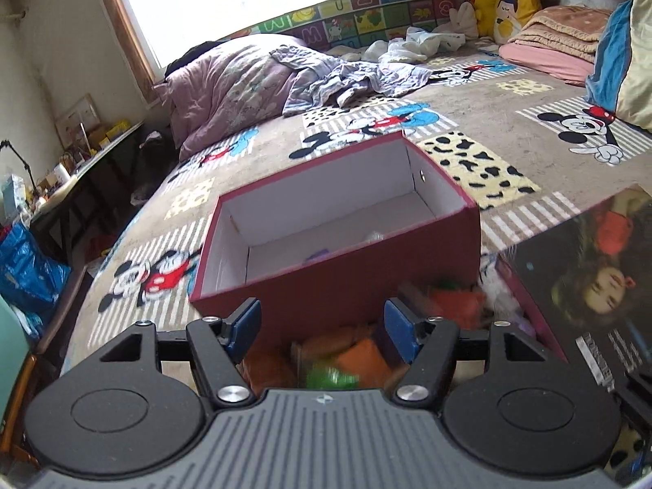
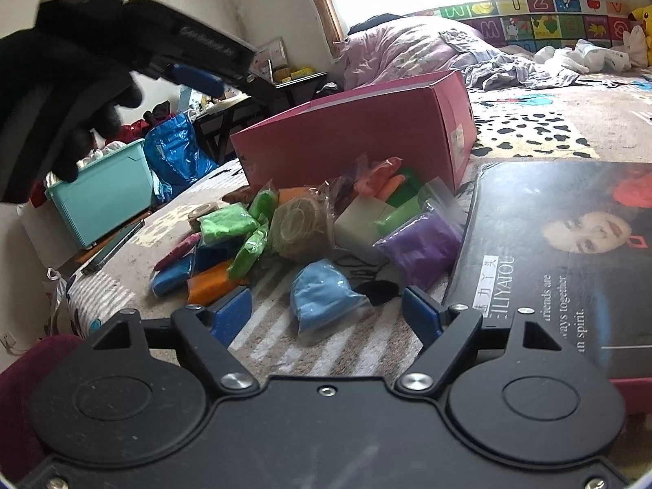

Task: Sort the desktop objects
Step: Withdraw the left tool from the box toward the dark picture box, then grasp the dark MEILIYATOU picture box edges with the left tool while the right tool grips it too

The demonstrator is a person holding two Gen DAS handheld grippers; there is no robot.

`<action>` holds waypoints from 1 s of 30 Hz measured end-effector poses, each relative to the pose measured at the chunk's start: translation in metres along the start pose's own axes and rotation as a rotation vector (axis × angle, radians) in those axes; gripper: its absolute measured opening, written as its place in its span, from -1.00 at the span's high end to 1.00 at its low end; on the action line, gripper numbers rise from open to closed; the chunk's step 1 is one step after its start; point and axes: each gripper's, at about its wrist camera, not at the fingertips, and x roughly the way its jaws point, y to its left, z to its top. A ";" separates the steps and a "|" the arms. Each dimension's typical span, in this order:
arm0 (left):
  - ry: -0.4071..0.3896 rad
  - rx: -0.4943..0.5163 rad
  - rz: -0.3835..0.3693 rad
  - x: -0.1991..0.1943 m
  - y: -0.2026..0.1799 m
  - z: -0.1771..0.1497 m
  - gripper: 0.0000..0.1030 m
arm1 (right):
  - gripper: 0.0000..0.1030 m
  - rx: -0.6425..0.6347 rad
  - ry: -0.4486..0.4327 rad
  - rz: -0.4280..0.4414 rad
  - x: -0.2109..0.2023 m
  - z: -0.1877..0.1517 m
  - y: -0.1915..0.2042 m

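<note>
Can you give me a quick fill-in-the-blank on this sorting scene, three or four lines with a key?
1. The open box on the bed is ____ on the outside.
2. The packet lying nearest the right claw is light ____.
3. The right claw holds ____ between its blue pads.
4. The roll of twine sits inside a clear ____.

Missing words: red; blue; nothing; bag
</note>
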 end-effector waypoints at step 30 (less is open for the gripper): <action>-0.112 -0.422 -0.502 0.010 -0.110 -0.124 -0.28 | -0.62 0.263 -0.324 -0.662 -0.155 -0.021 -0.145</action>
